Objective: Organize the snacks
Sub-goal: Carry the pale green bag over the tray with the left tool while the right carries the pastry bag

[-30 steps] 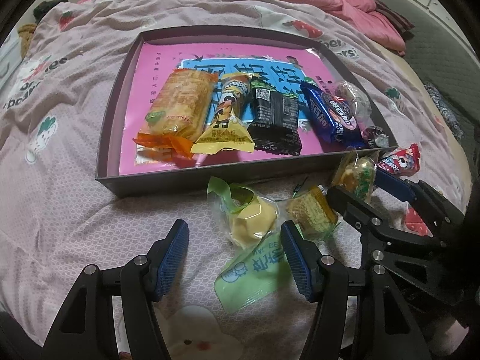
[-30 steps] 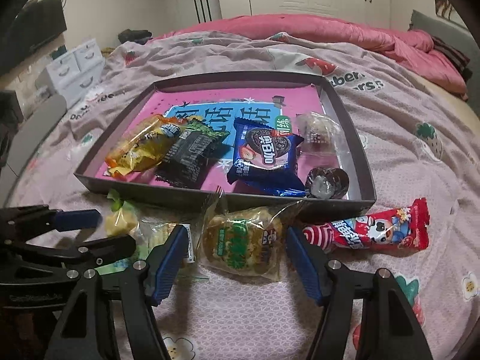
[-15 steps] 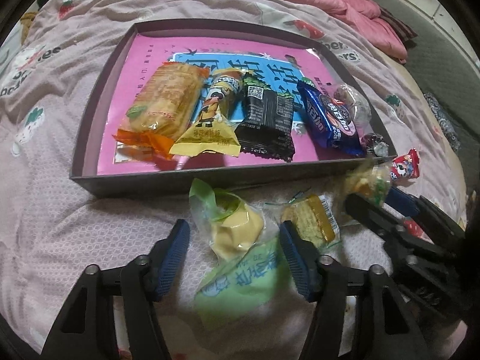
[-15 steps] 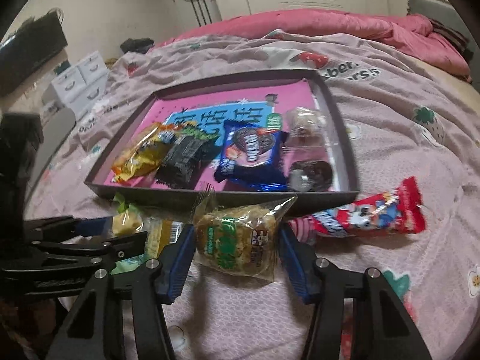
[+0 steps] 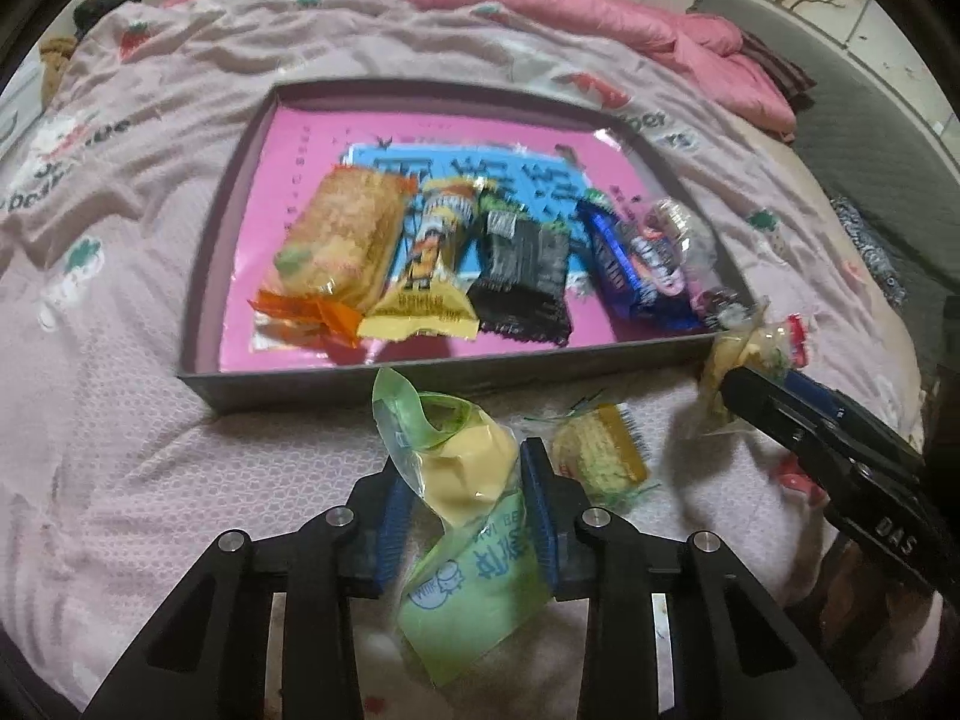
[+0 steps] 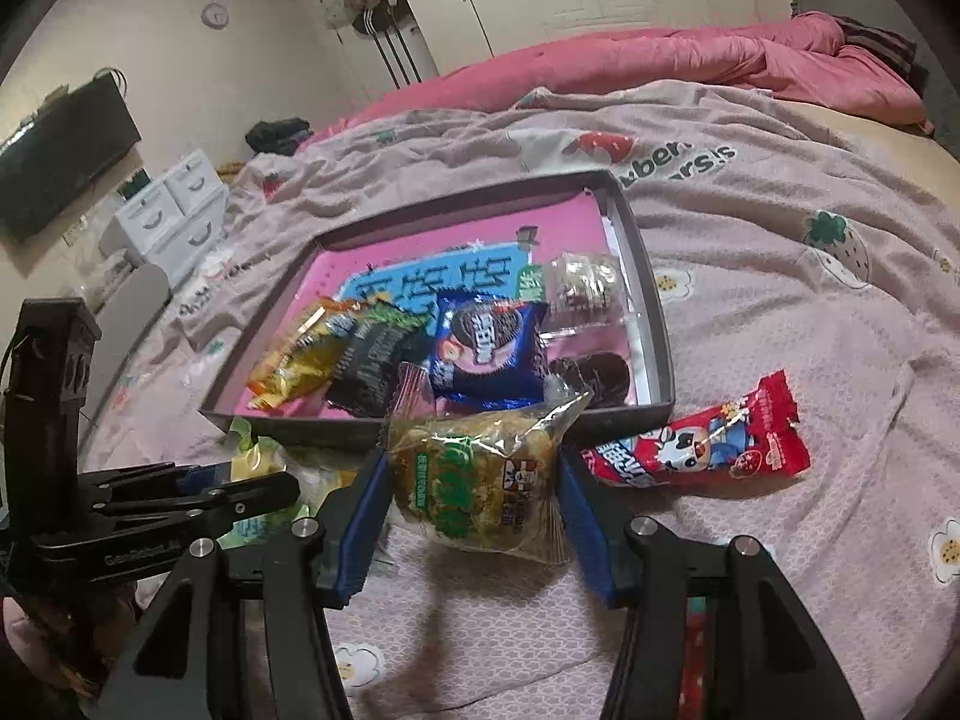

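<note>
A dark tray (image 5: 336, 387) with a pink liner lies on the bed and holds several snack packs in a row. My left gripper (image 5: 465, 495) is shut on a green-wrapped yellow snack (image 5: 465, 471), just in front of the tray's near wall. My right gripper (image 6: 471, 495) is shut on a clear pack of green-labelled cake (image 6: 480, 480) and holds it lifted before the tray (image 6: 654, 312). A small biscuit pack (image 5: 600, 459) lies on the blanket right of the left gripper. A red milk-candy pack (image 6: 702, 441) lies right of the right gripper.
The tray's left part and far half show bare pink liner (image 5: 288, 180). A pink quilt (image 6: 690, 57) is heaped at the far end of the bed. White drawers (image 6: 168, 210) stand off the bed at left. The rumpled blanket (image 5: 108, 390) surrounds the tray.
Both grippers have closed on their snacks. The left now pinches the yellow snack; the right has lifted the cake pack off the blanket toward the tray.
</note>
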